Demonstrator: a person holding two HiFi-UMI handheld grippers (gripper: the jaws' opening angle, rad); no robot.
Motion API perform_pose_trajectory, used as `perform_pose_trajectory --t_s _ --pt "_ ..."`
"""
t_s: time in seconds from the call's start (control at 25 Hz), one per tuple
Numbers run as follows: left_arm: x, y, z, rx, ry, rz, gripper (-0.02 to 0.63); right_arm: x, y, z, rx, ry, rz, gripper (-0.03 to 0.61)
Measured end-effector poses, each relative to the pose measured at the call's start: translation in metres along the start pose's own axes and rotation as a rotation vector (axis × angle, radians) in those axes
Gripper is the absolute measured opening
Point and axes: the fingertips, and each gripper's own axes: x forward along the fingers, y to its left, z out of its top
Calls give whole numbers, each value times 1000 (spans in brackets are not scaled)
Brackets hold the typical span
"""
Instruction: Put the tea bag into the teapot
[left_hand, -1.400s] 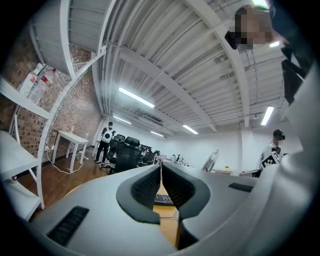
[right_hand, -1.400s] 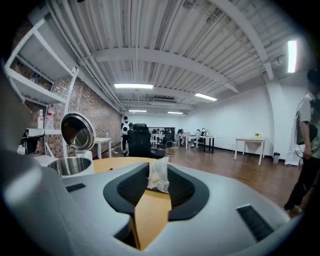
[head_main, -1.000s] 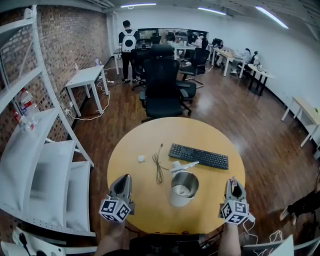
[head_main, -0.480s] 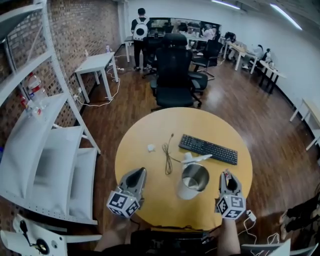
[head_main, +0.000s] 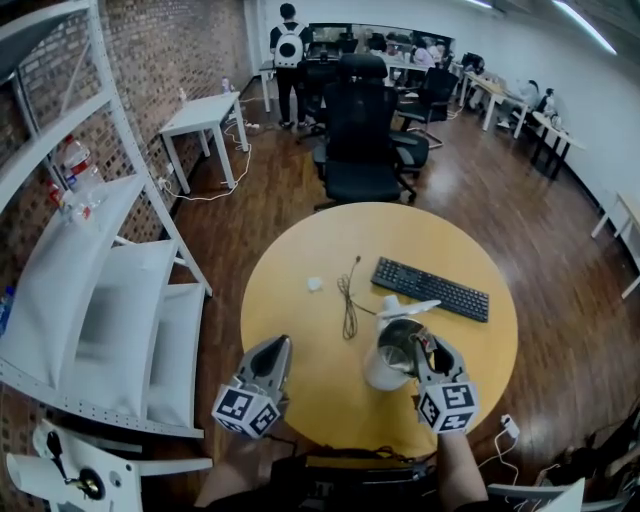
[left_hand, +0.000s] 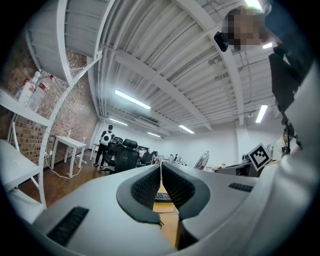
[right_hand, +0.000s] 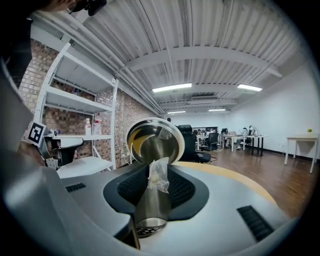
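Note:
A steel teapot (head_main: 388, 352) stands on the round yellow table (head_main: 300, 300) with its lid (head_main: 408, 308) tipped open. My right gripper (head_main: 424, 349) is at the teapot's right rim, shut on a small white tea bag (right_hand: 159, 175) that shows between its jaws. In the right gripper view the open mouth of the teapot (right_hand: 150, 142) lies just beyond the tea bag. My left gripper (head_main: 274, 352) hovers at the table's near left edge, apart from the teapot. Its jaws (left_hand: 161, 181) are shut with nothing between them.
A black keyboard (head_main: 430, 288) lies beyond the teapot, a thin cable (head_main: 348, 300) to its left, and a small white object (head_main: 314, 284) further left. A black office chair (head_main: 364, 140) stands behind the table. White shelving (head_main: 90, 300) runs along the left.
My right gripper has moved left and forward from the table's near right edge to the teapot's rim, still carrying the tea bag. The left gripper has hardly moved.

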Motion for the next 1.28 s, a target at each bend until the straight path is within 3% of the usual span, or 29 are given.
perform_pose_trajectory --t_s 0.16,0.52,0.64,0.76,1.08,1.28 --pt "-7 0 0 -6 1 16 5 4 15 10 -24 -6 41 100" --pt "-13 7 -9 -20 15 59 5 10 8 0 -47 37 42 105" --pt "-13 9 -9 -21 16 67 5 14 9 -6 -51 63 49 203" --pt "-14 9 -8 -26 22 66 5 17 11 -8 -49 65 53 244" --pt "-10 10 -11 -32 35 55 5 8 11 8 -53 -33 76 239" --pt "-3 5 -8 -27 32 33 5 1 -1 14 -51 -65 36 195"
